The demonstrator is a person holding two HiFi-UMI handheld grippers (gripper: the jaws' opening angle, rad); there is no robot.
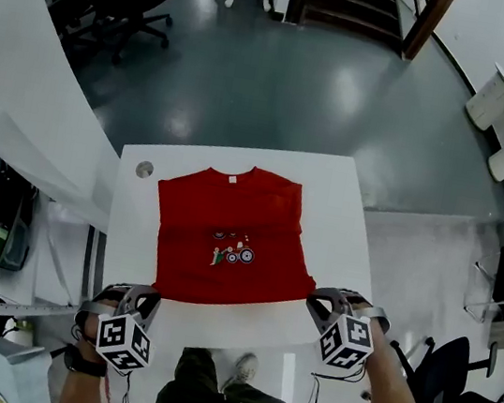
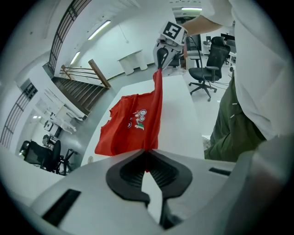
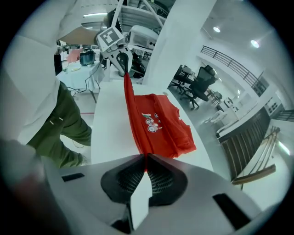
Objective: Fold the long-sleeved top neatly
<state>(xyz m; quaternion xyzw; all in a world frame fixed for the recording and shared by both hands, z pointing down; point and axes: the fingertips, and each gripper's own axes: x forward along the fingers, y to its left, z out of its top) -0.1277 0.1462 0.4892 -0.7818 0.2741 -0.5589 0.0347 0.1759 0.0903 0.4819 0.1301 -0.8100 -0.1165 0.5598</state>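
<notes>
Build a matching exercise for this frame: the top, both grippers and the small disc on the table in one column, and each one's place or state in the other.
Things:
1. red top
2. left gripper
3. right gripper
4. grey disc

Places or states:
A. shut on the top's near right corner
B. on the white table, by its far left corner
C. spread print-up, near edge lifted
D. shut on the top's near left corner

Pairs: 1-C, 2-D, 3-A, 4-B
</notes>
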